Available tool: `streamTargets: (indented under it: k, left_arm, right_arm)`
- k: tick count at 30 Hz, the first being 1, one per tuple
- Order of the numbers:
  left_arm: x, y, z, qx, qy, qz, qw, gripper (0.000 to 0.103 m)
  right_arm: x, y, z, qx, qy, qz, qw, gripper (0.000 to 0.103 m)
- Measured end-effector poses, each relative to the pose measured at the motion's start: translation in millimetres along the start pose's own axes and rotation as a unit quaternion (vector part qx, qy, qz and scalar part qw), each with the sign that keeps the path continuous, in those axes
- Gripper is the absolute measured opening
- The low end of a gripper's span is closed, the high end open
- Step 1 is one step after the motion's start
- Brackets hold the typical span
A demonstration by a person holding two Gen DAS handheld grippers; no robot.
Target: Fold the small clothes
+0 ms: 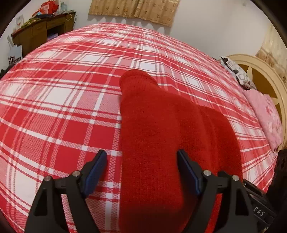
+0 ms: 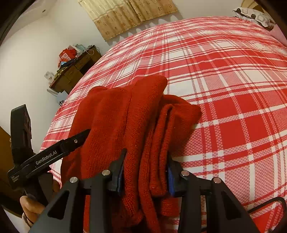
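The bed [image 1: 62, 107], spread with a red-and-white plaid sheet, fills both views and is the landmark here. At its far side stands a brown wooden desk [image 2: 75, 73] piled with clutter, under a tan curtain [image 1: 134, 9] on the wall; at its head lie a patterned pillow [image 1: 235, 71] and a pink cloth [image 1: 265, 114] against a cream headboard [image 1: 260, 71].

On the bed's near part lies the red knitted garment [image 2: 116, 116], a small sweater by the look of it. It is already gathered into a long, narrow bundle running away from the near edge, with a sleeve or cuff end pointing towards the desk side. Several layers are stacked along its right flank, so at least one fold seems done. The bundle is lumpy and not yet squared, so I judge the task about midway: a crosswise fold and some tidying remain.

The right gripper [image 2: 145, 172] is clamped on the thick stacked edge of the garment at the bed's near edge, pads pressed into the knit. The left gripper [image 1: 141, 161] stands apart: its right finger rests over the garment, its left finger over bare sheet, and nothing is pinched.
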State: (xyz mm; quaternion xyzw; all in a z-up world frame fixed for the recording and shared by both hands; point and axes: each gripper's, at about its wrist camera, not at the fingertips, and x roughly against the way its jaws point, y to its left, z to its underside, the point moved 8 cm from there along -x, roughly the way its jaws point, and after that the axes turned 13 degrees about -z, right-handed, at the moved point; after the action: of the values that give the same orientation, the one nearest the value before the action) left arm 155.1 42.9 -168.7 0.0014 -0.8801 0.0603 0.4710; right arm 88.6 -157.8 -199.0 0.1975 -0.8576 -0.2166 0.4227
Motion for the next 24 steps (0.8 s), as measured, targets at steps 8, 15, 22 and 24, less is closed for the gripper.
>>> streamTargets:
  k: [8,15,22,24]
  left_arm:
    - [32.7,-2.1,0.3,-0.034,-0.028,0.003,0.9990,0.040]
    - [74.0,30.5,-18.2,-0.031,-0.083,-0.042,0.9952,0.006]
    - [46.0,70.8,-9.8,0.036,-0.023,-0.016,0.9990,0.077]
    - [31.3,77.5,-3.7,0.066,0.004,0.021,0.9976,0.077]
  right_arm:
    - [22.5,48.8,-9.4,0.090,-0.031,0.038,0.995,0.035]
    - [23.9,96.7,-17.0,0.142,-0.046,0.029,0.988,0.035]
    - [20.6,80.2,-16.1,0.128,-0.041,0.055,0.989,0.035]
    - [19.6,61.5,-11.9,0.108,-0.032,0.060,0.992,0.035]
